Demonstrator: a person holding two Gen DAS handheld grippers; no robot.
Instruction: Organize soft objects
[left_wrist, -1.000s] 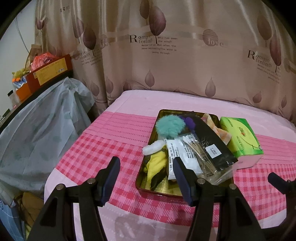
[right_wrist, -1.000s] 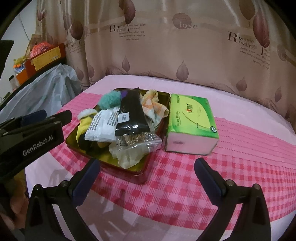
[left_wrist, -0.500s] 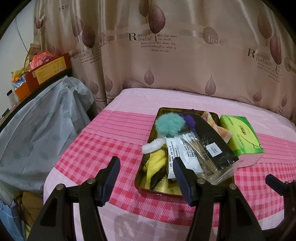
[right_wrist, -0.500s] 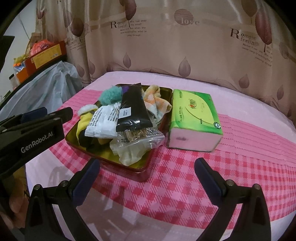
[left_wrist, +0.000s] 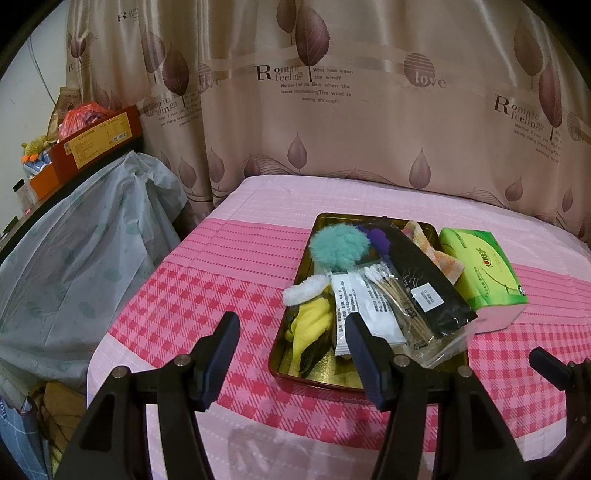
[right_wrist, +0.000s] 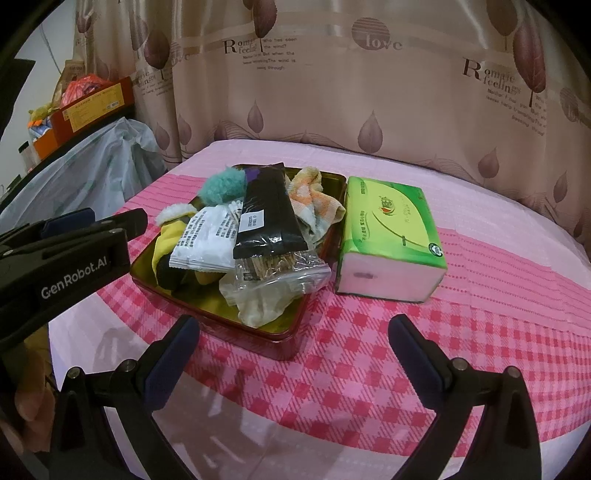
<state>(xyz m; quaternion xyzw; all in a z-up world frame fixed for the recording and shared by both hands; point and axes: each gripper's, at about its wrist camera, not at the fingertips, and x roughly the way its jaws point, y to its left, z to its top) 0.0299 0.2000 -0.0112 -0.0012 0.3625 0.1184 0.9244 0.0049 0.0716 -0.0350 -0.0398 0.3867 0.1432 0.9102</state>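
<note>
Comparing with a second ago, little changes: both views creep slightly, and the left hand-held gripper (left_wrist: 290, 354) and right hand-held gripper (right_wrist: 293, 347) hang spread apart, empty, at lower frame. The soft objects (right_wrist: 236, 229) lie heaped in the tin tray (right_wrist: 207, 310) at centre, tissue pack (right_wrist: 388, 236) just right; sorting could be pending or finished.

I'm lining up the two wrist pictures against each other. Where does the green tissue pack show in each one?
Left wrist view: the green tissue pack lies right of centre, just right of the gold tray.
Right wrist view: the green tissue pack lies right of centre, again just right of the gold tray.
Shared landmark: the black packet lying on top of the pile in the tray.
</note>
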